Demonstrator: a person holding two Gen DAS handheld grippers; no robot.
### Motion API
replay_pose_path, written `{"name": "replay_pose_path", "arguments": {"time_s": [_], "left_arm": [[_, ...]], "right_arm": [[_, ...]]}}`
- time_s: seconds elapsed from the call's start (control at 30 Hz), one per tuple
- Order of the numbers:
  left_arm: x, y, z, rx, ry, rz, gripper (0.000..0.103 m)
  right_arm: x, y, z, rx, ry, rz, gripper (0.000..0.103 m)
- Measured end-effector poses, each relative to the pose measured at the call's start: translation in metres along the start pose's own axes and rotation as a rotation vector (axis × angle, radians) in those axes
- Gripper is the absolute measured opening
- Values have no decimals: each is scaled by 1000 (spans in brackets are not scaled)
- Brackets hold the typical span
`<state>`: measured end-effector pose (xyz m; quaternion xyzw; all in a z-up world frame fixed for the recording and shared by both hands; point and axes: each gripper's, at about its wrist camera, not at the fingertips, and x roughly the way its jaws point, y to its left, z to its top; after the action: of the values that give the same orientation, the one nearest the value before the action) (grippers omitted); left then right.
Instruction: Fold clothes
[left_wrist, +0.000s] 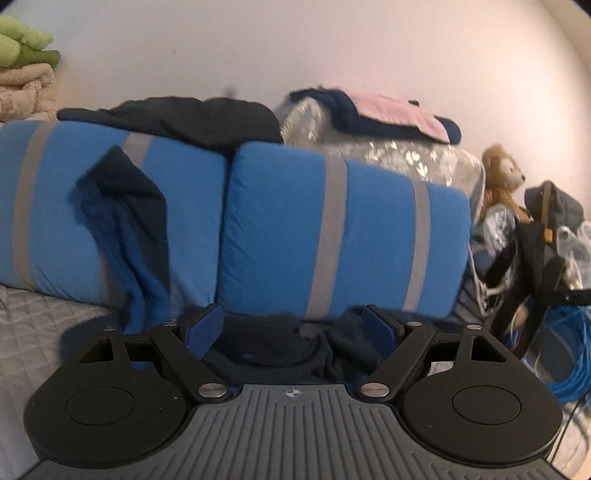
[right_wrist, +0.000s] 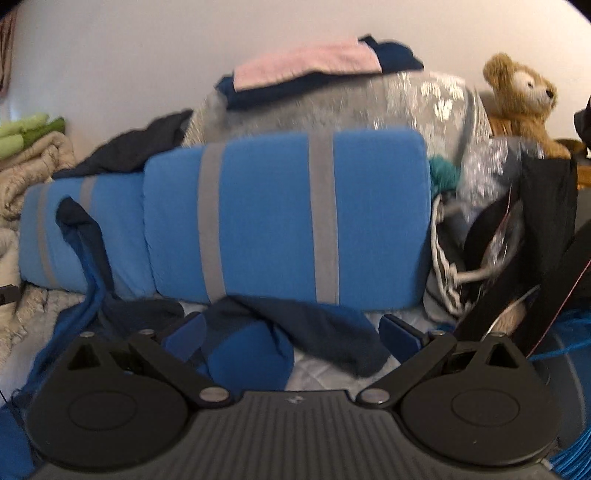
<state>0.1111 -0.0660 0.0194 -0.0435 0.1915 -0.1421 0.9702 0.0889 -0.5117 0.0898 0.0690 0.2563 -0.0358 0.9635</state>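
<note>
Both tools (left_wrist: 293, 328) (right_wrist: 291, 332) gape over rumpled navy garment (right_wrist: 325, 325) beside pillows (right_wrist: 280, 218)

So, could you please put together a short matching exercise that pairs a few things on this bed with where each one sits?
Things:
1. pink cloth
2. teddy bear
3. green plush
4. dark blue garment

Places:
A. far left, on the beige blanket
B. on top of the grey patterned cushion
C. on the bed, in front of the open right tongs
D. far right, by the wall

Pairs: 1-B, 2-D, 3-A, 4-C
</note>
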Motion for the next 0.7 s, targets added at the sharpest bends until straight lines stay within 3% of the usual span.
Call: {"name": "replay_pose_path", "arguments": {"time_s": [0.27,0.5,0.7], "left_arm": [[13,0,-34,48,14,-30,83],[22,-1,-48,87,29,-34,83],[29,-1,-59,116,50,-37,83]], "right_arm": [[49,-10,-37,-108,88,-48,102],[98,-7,-75,-375,159,-170,98],[141,1,-100,-600,176,-300,87]]}}
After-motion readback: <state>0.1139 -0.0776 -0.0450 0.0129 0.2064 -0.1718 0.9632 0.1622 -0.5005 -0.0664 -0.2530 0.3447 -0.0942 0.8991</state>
